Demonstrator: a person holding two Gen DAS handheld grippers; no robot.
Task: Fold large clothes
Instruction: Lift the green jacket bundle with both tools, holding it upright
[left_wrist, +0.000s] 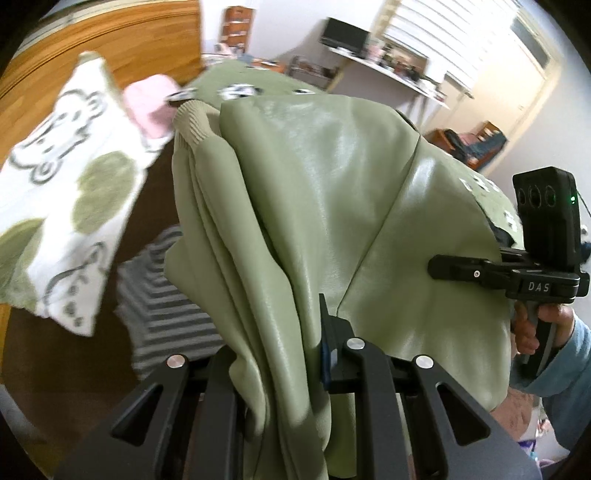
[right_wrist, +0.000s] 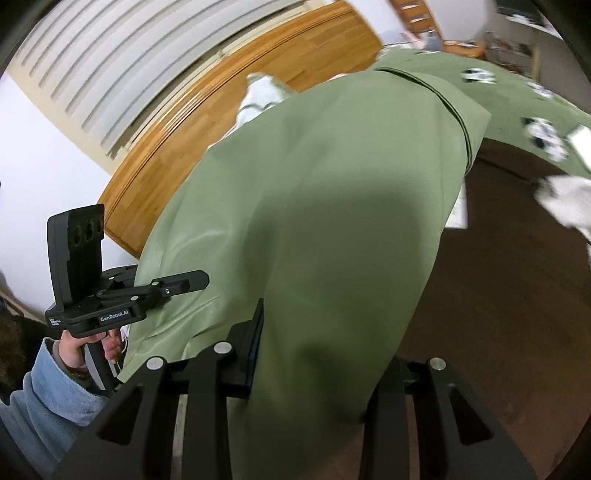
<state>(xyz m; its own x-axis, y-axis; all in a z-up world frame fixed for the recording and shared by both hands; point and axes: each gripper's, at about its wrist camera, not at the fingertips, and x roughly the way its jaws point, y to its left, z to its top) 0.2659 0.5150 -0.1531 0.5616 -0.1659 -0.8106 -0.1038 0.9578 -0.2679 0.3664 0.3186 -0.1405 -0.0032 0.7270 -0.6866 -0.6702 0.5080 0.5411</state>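
The green jacket (left_wrist: 332, 206) hangs lifted above the brown floor (right_wrist: 498, 295), its long axis running away from the cameras, ribbed cuff (left_wrist: 188, 123) at the far end. The left gripper (left_wrist: 295, 354) and right gripper (right_wrist: 314, 354) each pinch its near edge.

1 green jacket (left_wrist: 332, 206), 2 grippers (left (left_wrist: 295, 354), right (right_wrist: 317, 354)), 1 striped garment (left_wrist: 166, 295), 1 frog-print towel (left_wrist: 70, 192), 1 pink cloth (left_wrist: 147, 107).

The jacket (left_wrist: 332, 206) hung between both grippers — left gripper (left_wrist: 295, 369) beside the right gripper (left_wrist: 458, 271). A patterned blanket (left_wrist: 66, 192) and striped cloth (left_wrist: 166, 295) lay left of it — a wooden headboard (left_wrist: 122, 48) behind.
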